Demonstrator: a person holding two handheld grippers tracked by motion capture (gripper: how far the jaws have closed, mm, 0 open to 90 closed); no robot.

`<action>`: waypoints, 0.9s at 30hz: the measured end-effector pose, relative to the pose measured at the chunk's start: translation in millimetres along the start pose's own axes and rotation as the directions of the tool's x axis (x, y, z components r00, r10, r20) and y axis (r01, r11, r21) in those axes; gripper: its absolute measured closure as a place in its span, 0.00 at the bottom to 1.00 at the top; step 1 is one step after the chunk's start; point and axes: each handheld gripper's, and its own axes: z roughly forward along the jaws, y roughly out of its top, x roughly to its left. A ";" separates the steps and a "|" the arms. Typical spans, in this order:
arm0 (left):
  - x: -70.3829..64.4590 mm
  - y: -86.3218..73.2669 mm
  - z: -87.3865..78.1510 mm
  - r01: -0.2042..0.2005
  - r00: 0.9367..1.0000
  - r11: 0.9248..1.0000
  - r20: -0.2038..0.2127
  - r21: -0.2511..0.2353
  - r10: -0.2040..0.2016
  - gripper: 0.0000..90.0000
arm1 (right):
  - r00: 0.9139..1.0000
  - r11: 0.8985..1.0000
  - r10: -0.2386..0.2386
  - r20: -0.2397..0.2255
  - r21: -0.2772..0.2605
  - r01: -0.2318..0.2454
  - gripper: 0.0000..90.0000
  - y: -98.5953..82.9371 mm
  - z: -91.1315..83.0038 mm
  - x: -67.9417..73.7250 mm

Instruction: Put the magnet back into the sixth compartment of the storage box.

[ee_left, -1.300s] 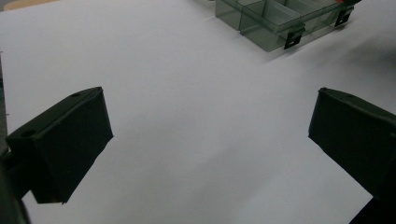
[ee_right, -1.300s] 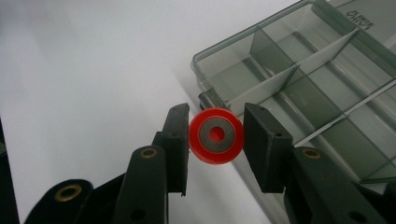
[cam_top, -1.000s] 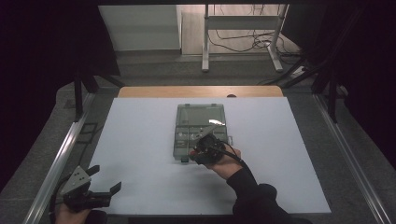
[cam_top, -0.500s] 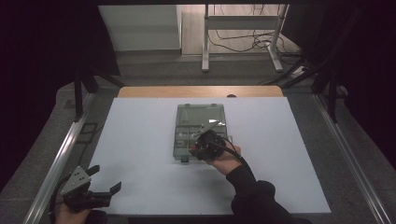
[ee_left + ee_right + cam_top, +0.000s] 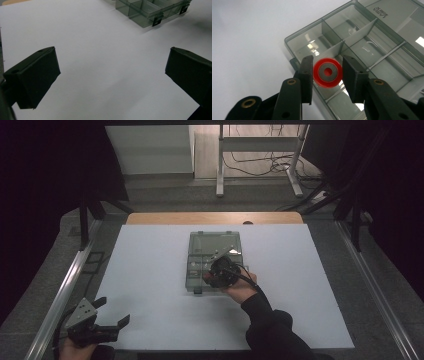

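Right now a red ring with a grey centre [image 5: 327, 72] sits between the right gripper's [image 5: 327, 75] two black fingers [image 5: 306, 75], over a compartment of the clear grey organizer box [image 5: 372, 37]. Left finger looks to be touching the ring's edge; right finger is just beside it, with a thin gap possible, so a firm pinch cannot be confirmed. Whether the ring rests on the compartment floor or hangs above it cannot be told either.

Beyond the fingertips the box's dividers run away in a grid, and its clear lid [image 5: 409, 17] lies open on the far side with printed lettering on it. Box corner and a dark latch lie just below and to the outside of the left finger.

From the high view, the right gripper [image 5: 220, 272] is over the near half of the box [image 5: 215, 245], hand [image 5: 240, 287] behind it, dark sleeve trailing to the bottom edge. Box sits mid-table on the white tabletop [image 5: 150, 285].

Left gripper [image 5: 102, 327] is well apart at the near left corner of the white surface, held low. Its fingers [image 5: 32, 75] are spread wide with bare white tabletop between them; the box [image 5: 147, 11] is far ahead of the fingertips, latches [image 5: 157, 21] facing the gripper.
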 end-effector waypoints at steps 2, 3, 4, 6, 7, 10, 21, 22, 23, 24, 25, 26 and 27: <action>0.0 0.0 0.0 0.000 1.000 1.000 0.000 0.000 0.000 0.00 | 1.000 1.000 0.004 0.003 0.001 -0.004 0.69 0.3 0.8 -1.9; -0.1 0.0 0.0 0.000 1.000 1.000 0.000 0.000 0.000 0.00 | 1.000 1.000 0.007 0.004 0.001 -0.007 0.69 0.4 1.3 -2.7; 0.0 0.0 0.0 0.000 1.000 1.000 0.000 0.000 0.000 0.00 | 1.000 1.000 0.007 0.004 0.001 -0.007 0.69 0.5 1.6 -3.4; 0.0 0.0 0.0 0.000 1.000 1.000 0.000 0.000 0.000 0.00 | 1.000 1.000 0.008 0.007 0.002 -0.008 0.69 0.9 2.4 -5.0; 0.0 0.0 0.0 0.000 1.000 1.000 0.000 0.000 0.000 0.00 | 1.000 1.000 0.009 0.007 0.002 -0.009 0.69 1.1 2.8 -5.4; -0.1 0.1 0.0 0.000 1.000 1.000 0.000 0.001 0.000 0.00 | 1.000 1.000 0.011 0.011 0.003 -0.011 0.69 2.0 4.4 -6.9; -0.1 0.0 -0.1 -0.001 1.000 1.000 0.000 0.000 0.001 0.00 | 1.000 1.000 0.011 0.020 0.012 -0.011 0.69 4.2 11.4 -10.2; -0.1 0.0 -0.1 0.000 1.000 1.000 0.000 0.000 0.000 0.00 | 1.000 1.000 0.010 0.020 0.013 -0.011 0.69 4.2 12.2 -10.4; 0.0 0.0 -0.1 0.000 1.000 1.000 0.000 0.000 0.000 0.00 | 1.000 1.000 0.010 0.020 0.015 -0.010 0.69 4.1 13.0 -10.6; 0.0 0.0 0.0 0.000 1.000 1.000 0.000 0.000 0.000 0.00 | 1.000 1.000 0.009 0.019 0.016 -0.010 0.69 4.0 13.8 -10.6; 0.0 0.0 -0.1 0.000 1.000 1.000 -0.001 0.000 0.000 0.00 | 1.000 1.000 0.010 0.020 0.018 -0.011 0.69 3.9 14.5 -10.5; 0.0 0.0 0.0 0.000 1.000 1.000 -0.001 0.000 0.000 0.00 | 1.000 1.000 0.010 0.020 0.020 -0.010 0.69 3.8 15.0 -10.5; -0.1 0.0 0.0 -0.001 1.000 1.000 -0.001 0.001 0.001 0.00 | 1.000 1.000 0.009 0.020 0.022 -0.009 0.69 3.7 15.7 -10.5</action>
